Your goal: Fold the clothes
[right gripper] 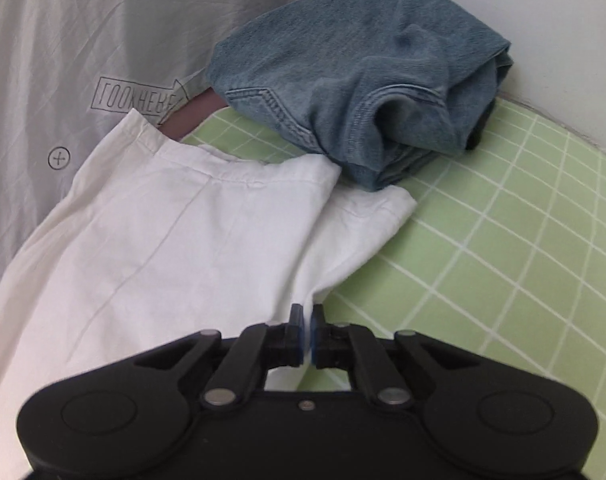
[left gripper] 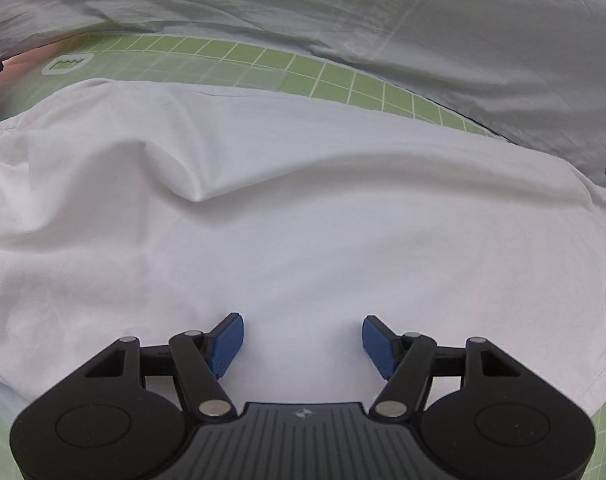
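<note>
1. My left gripper [left gripper: 303, 340] hangs over the white cotton garment [left gripper: 283, 220] with its blue ribbed pads [left gripper: 227, 344] spread wide apart; nothing sits between them, only smooth white cloth beneath.
2. My right gripper [right gripper: 307, 334] has its fingers pressed together at the lower edge of that same white cotton garment [right gripper: 175, 240]; a thin fold of its cloth runs down into the narrow gap, so I read it as pinching the hem, though the contact itself is mostly hidden by the black linkage.
3. Outward from the left gripper, the white garment lies spread with a soft ridge and one deep crease across it; beyond its far edge shows a strip of the green gridded sheet [left gripper: 263, 60]; past that lies a pale grey printed cloth [left gripper: 343, 12].
4. Outward from the right gripper, the garment's two hemmed ends lie flat on the green gridded sheet [right gripper: 503, 240]; a crumpled blue denim garment [right gripper: 363, 80] sits just beyond them, touching the far white corner; the pale grey printed cloth [right gripper: 83, 40] lies to the left, and a plain wall [right gripper: 503, 8] stands behind.
</note>
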A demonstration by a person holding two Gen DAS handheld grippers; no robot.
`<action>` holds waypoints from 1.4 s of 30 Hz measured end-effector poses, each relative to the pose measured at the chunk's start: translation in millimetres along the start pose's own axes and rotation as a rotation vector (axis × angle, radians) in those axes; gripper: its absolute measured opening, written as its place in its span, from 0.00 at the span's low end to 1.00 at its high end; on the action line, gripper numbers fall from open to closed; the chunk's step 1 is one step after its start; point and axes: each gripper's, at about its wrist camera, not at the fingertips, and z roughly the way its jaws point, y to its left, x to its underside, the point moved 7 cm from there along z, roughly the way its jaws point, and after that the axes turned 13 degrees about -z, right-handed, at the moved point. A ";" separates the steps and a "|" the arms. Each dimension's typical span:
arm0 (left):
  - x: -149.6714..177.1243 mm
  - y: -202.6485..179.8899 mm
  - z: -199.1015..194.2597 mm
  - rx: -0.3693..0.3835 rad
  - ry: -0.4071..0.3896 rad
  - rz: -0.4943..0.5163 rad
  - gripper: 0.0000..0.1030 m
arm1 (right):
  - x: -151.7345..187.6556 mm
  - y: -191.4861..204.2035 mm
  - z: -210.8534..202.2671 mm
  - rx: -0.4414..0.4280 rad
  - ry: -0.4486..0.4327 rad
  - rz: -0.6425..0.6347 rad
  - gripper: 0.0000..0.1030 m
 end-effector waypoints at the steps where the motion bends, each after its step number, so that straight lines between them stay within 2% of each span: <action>1: 4.7 1.0 -2.1 -0.007 0.005 0.021 0.65 | 7.7 -10.3 -4.5 0.005 0.002 0.001 0.01; 3: 14.0 2.9 -6.4 -0.020 0.014 0.062 0.65 | 22.7 -28.8 -16.0 -0.015 0.011 0.047 0.01; 5: 22.0 4.4 -10.2 -0.029 0.024 0.094 0.65 | 37.9 -42.3 -28.6 -0.002 0.021 0.036 0.01; 12: 46.2 16.6 -26.7 -0.039 0.075 0.097 0.65 | 105.5 -97.7 -81.0 0.033 0.060 0.118 0.01; 16: 59.2 21.1 -36.2 -0.045 0.080 0.092 0.66 | 136.2 -112.2 -101.5 0.041 0.071 0.076 0.02; 20: 67.7 16.0 -39.6 -0.079 0.090 0.087 0.69 | 134.3 -110.2 -102.2 0.016 0.063 0.010 0.03; 24: 75.9 6.4 -37.1 -0.116 0.101 0.127 0.74 | 128.7 -111.8 -100.3 -0.022 0.063 -0.025 0.05; 26: 79.2 2.8 -34.2 -0.137 0.093 0.134 0.77 | 119.1 -115.0 -96.8 0.004 0.053 -0.037 0.08; 28: 81.8 2.2 -32.5 -0.157 0.083 0.121 0.78 | 109.4 -118.2 -93.3 0.031 0.043 -0.049 0.28; 31: 83.3 -0.6 -27.8 -0.177 0.080 0.103 0.82 | 94.9 -122.9 -88.2 0.070 0.027 -0.067 0.46; 32: 83.5 -1.6 -26.9 -0.182 0.080 0.104 0.84 | 90.0 -124.5 -86.5 0.083 0.022 -0.073 0.49; 33: 83.3 -1.8 -25.6 -0.190 0.082 0.104 0.86 | 85.1 -126.0 -84.8 0.096 0.017 -0.079 0.57; 34: 83.2 -1.8 -24.4 -0.198 0.084 0.103 0.91 | 80.2 -127.6 -83.2 0.109 0.012 -0.085 0.70; 35: 83.5 1.4 -25.2 -0.209 0.086 0.096 0.95 | 75.4 -129.2 -81.5 0.122 0.007 -0.091 0.75; 37: 82.1 4.9 -22.7 -0.215 0.094 0.070 0.98 | 65.6 -132.3 -78.3 0.149 -0.003 -0.103 0.80; 39: 81.3 6.9 -21.3 -0.215 0.099 0.053 1.00 | 59.0 -117.5 -71.9 0.114 0.003 -0.125 0.83; 42: 80.2 5.7 -20.8 -0.220 0.099 0.052 1.00 | 61.2 -93.0 -60.1 0.071 0.029 -0.167 0.83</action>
